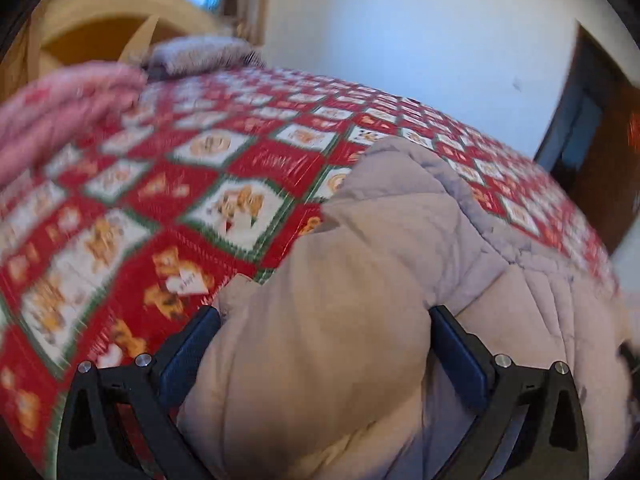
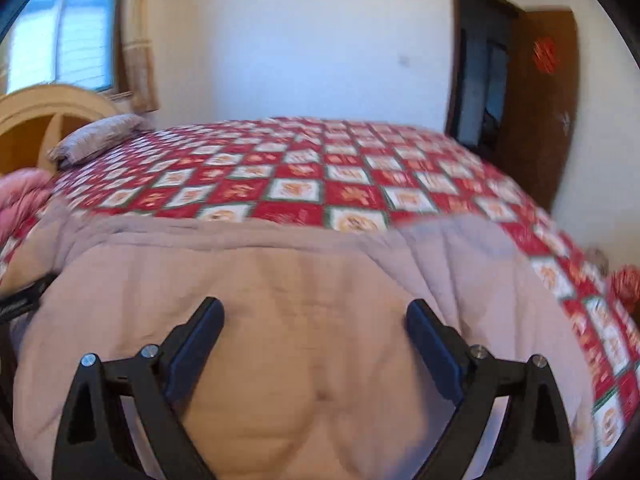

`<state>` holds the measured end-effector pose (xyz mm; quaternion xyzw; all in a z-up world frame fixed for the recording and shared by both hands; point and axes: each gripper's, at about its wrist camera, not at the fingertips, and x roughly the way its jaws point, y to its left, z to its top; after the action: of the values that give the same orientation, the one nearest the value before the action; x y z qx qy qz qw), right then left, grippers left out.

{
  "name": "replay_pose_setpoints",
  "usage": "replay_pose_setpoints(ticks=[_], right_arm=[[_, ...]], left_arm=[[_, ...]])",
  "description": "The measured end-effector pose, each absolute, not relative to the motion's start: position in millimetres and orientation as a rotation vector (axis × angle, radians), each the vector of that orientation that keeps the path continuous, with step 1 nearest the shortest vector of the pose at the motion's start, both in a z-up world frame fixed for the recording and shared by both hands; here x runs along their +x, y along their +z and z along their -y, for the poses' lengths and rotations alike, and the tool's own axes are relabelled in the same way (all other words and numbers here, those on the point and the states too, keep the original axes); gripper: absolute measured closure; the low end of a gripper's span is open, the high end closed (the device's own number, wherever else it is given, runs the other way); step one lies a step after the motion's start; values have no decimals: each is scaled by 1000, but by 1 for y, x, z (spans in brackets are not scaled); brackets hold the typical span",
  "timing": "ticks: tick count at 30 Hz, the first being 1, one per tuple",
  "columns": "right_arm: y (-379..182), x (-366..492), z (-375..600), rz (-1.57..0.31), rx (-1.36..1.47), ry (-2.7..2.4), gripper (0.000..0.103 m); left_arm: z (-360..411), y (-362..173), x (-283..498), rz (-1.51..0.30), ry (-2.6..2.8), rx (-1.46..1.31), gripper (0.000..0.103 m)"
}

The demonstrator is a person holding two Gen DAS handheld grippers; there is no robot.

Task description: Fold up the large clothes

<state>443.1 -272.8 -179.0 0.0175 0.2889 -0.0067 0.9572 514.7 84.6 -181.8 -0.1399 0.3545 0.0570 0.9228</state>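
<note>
Left gripper [image 1: 325,314]: black fingers with blue pads [image 1: 188,350], jaws spread wide, a thick fold of the padded beige garment [image 1: 360,280] bulging up between them; whether the pads press the fabric cannot be told. Right gripper [image 2: 315,308]: black fingers, jaws spread wide, poised over the same padded beige garment [image 2: 280,300], nothing pinched between them. Garment: quilted, pale beige to grey, lying at the near edge of the bed, spread broadly in the right wrist view and bunched into a mound in the left wrist view. Bed cover [image 2: 320,168]: red, white and green patchwork squares with small orange figures, beneath the garment and running beyond it. Pink bedding [image 1: 60,120]: folded heap at the left side of the bed, blurred. Pillow [image 2: 96,136]: greyish, at the far left of the bed, just before the headboard. Headboard [image 2: 48,108]: curved, light wood. Window [image 2: 76,44]: above the headboard, a curtain [image 2: 140,52] beside it. Wall [image 2: 304,40]: plain white, behind the bed. Door [image 2: 540,100]: brown wood, standing open at the far right, a red ornament [image 2: 545,55] on it.
</note>
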Motion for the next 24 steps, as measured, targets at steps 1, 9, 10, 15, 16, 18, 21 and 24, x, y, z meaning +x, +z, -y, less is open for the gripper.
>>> replay_pose_setpoints(ticks=[1,9,10,15,16,18,21,24], right_arm=[[-186,449,280,-610,74,-12,8],[-207,452,295,-644,158,-14,6],[-207,452,294,-650,157,-17,6],[-212,460,292,-693,139,-33,3],[-213,462,291,-700,135,-36,3],[-215,465,290,-717,127,-45,2],[-217,467,290,-731,121,-52,2],[-219,468,289,-742,118,-58,1]], left_arm=[[-82,-182,515,-727,115,-283,1],[-63,-190,524,-766,121,-191,1],[-64,-191,526,-773,120,-194,1],[-59,-196,529,-802,129,-171,1],[-58,-196,530,-807,132,-165,1],[-56,-197,532,-816,135,-155,1],[-56,-198,532,-818,133,-157,1],[-56,-199,532,-817,135,-158,1]])
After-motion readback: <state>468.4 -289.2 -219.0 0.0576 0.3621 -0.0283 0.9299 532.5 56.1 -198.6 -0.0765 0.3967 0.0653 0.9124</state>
